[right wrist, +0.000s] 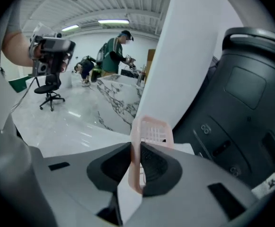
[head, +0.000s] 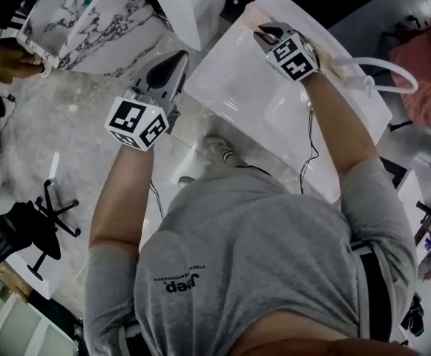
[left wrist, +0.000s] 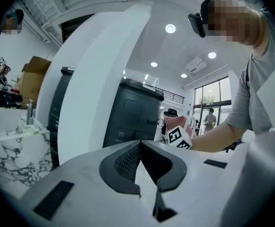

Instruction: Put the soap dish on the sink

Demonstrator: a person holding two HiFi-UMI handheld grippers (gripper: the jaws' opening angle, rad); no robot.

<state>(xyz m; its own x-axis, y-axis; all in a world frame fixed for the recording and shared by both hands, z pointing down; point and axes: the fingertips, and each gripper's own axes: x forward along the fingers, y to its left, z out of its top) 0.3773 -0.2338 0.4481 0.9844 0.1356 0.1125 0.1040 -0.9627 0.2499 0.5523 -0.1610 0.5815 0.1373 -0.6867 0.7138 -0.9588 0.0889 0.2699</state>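
Right gripper [right wrist: 136,148] is clamped at a narrow gap on the soap dish [right wrist: 152,130]. The pink dish stands on edge between the pads, and its grid end sticks up past the jaw tips. Left gripper [left wrist: 139,144] has its jaws together at the tips with nothing between them.

From the head view, both are held out in front of the person. The left gripper [head: 159,87] is over the pale floor [head: 74,139]. The right gripper [head: 273,34] is over the far part of a white slab [head: 274,110]; the dish cannot be made out for certain from up here. A white hose [head: 382,76] loops just beside the right hand.

Past the right jaws rises a tall white panel [right wrist: 189,46], with a dark bin [right wrist: 251,103] just to its right. The left gripper view has the same panel [left wrist: 94,79] and bin [left wrist: 132,117], and beyond its jaws the right gripper's marker cube [left wrist: 179,137] on an outstretched arm.

Farther off stands the marble sink [right wrist: 120,98], well apart from the dish. It lies at the top left of the head view [head: 89,17] and shows a tap [left wrist: 30,112] in the left gripper view. An office chair [head: 22,232] sits on the floor to the left. A person in green [right wrist: 113,56] stands behind the sink.
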